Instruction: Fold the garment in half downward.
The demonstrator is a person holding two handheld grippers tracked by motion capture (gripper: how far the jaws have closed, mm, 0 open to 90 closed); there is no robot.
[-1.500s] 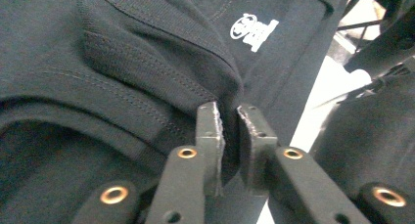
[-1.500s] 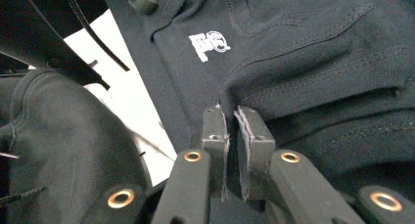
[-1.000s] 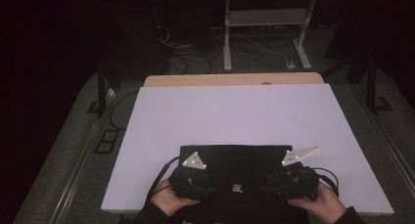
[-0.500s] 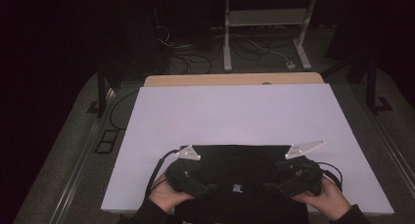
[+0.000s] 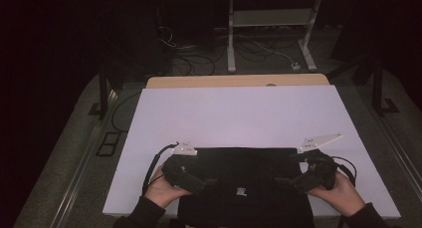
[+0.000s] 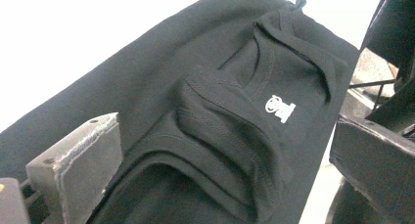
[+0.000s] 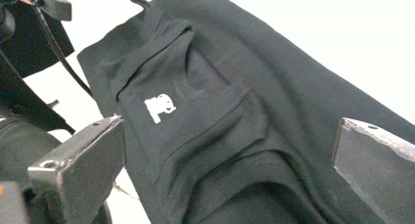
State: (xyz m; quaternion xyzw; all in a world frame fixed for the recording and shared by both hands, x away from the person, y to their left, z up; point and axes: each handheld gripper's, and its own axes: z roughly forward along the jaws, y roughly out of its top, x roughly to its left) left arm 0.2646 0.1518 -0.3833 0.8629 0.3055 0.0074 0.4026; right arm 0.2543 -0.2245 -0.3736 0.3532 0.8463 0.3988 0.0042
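left claw: my left gripper (image 5: 208, 184) sat over the garment's left edge, near table front. Jaws had just been opening and stood wide apart; nothing gripped, pads off the cloth.
left claw view: black garment (image 6: 205, 121) lay flat under my jaws, folds bunched below the white logo (image 6: 280, 108). Cloth showed between the jaws but was not pinched.
left hand: my left hand (image 5: 161, 188) wrapped the gripper body from below; cable looped off to the left.
garment: black garment (image 5: 249, 183) lay folded on the white table (image 5: 239, 113), at the near edge, centred between both grippers. Small white logo (image 5: 241, 191) faced up near the middle.
right claw: my right gripper (image 5: 286, 180) sat over the garment's right edge, pointed inward. Jaws had just been opening too, spread wide, holding nothing.
right claw view: same garment (image 7: 235, 116) below, logo (image 7: 159, 107) left of centre, folds toward the bottom. My other gripper showed at the top left.
right hand: my right hand (image 5: 336, 190) held the gripper body at the table's front right.
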